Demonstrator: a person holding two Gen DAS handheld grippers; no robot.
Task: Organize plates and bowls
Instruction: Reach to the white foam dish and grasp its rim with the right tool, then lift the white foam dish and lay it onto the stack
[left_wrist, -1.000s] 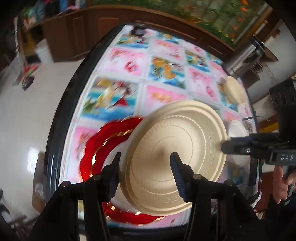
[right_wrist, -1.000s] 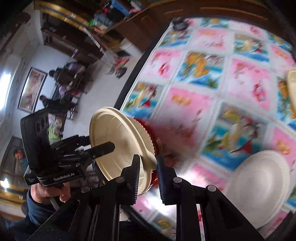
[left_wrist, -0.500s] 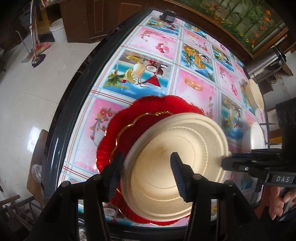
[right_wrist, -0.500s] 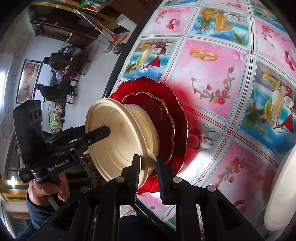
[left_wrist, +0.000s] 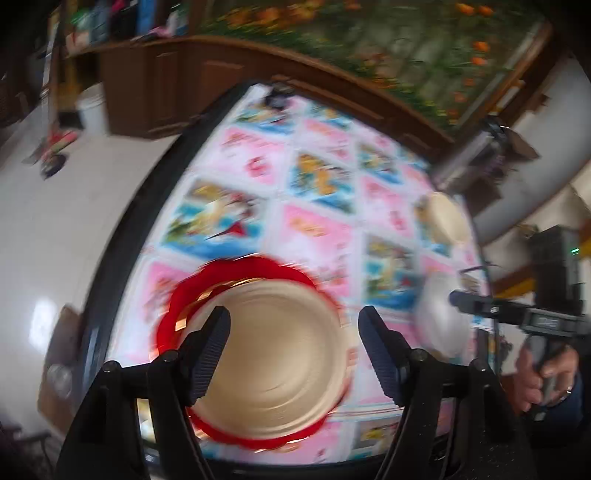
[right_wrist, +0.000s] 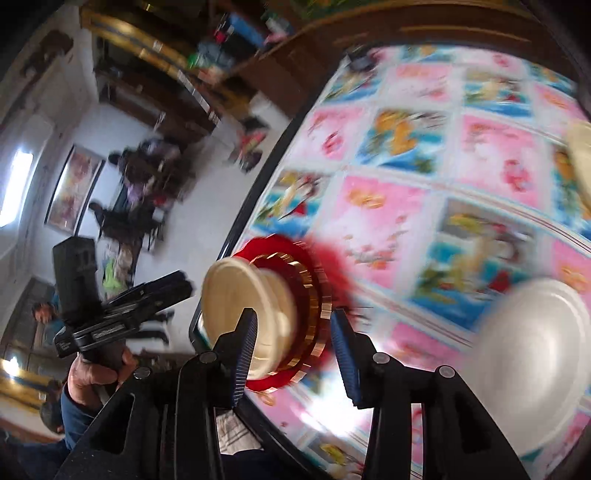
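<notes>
Resting on the red plate at the table's near edge, the cream bowl lay released; left gripper and right gripper gaped wide, empty. Next likely: fetching the white bowl to the right.

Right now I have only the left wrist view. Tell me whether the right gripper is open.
Observer: Open. The right wrist view shows the right gripper with its fingers spread and nothing clamped.
Operator: Check the cream bowl side-on.
Observer: The cream bowl stands base-down on the red plate, its wide rim facing away from the table.
Operator: Report what lies to that gripper's right.
Observer: A white plate. Its whole round face shows, with nothing on it.
</notes>
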